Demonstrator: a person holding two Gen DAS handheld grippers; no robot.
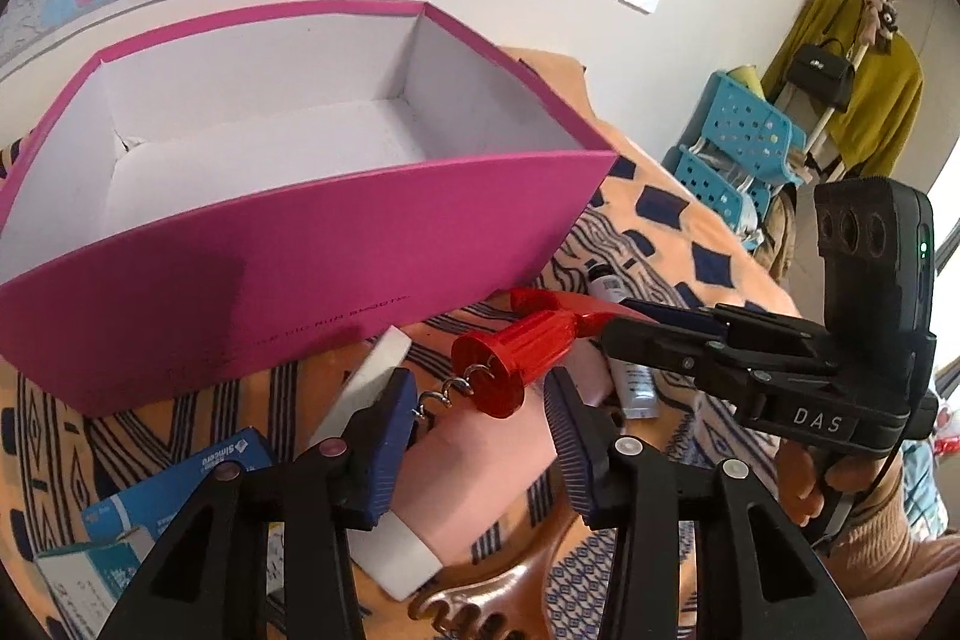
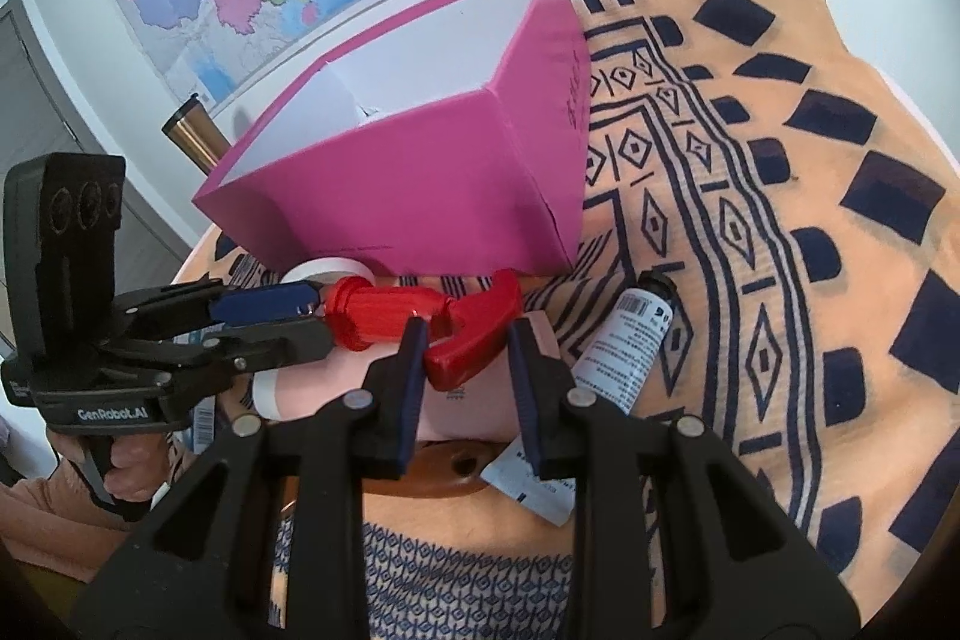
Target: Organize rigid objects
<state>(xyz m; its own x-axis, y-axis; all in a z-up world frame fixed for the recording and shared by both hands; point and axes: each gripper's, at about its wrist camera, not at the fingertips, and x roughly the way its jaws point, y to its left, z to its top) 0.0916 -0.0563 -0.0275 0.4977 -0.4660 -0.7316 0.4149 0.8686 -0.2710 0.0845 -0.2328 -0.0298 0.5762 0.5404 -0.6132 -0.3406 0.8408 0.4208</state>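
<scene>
Red plastic and a bare steel spiral: the corkscrew (image 2: 420, 316) hangs in the air between our two tools, just in front of the near wall of the pink box (image 1: 336, 250). The box stands toward the far edge of the orange patterned cloth (image 2: 780, 160), by the wall, and what we can see of its white inside is empty.

Our right gripper (image 2: 467, 334) is clamped on one arm of the corkscrew's T-handle and carries it. Our left gripper (image 1: 480, 382) is open, its pads apart on either side of the spiral tip and not pressing, though the tip lies very close to one pad.

We judge the step to be lifting the corkscrew over the wall and setting it in the box.

- The grip sits on one end of the handle, well away from the heavy bell. A quick swing could make the tool pivot in the pads or slip out.
- If we close the left jaws on the thin spiral, it can skid or twist out rather than seat.
- Rising too little would knock the bell against the near wall. The box looks light and could slide toward the far edge.
- A drop would land on the white tube (image 2: 630, 346) and other clutter beneath.
</scene>
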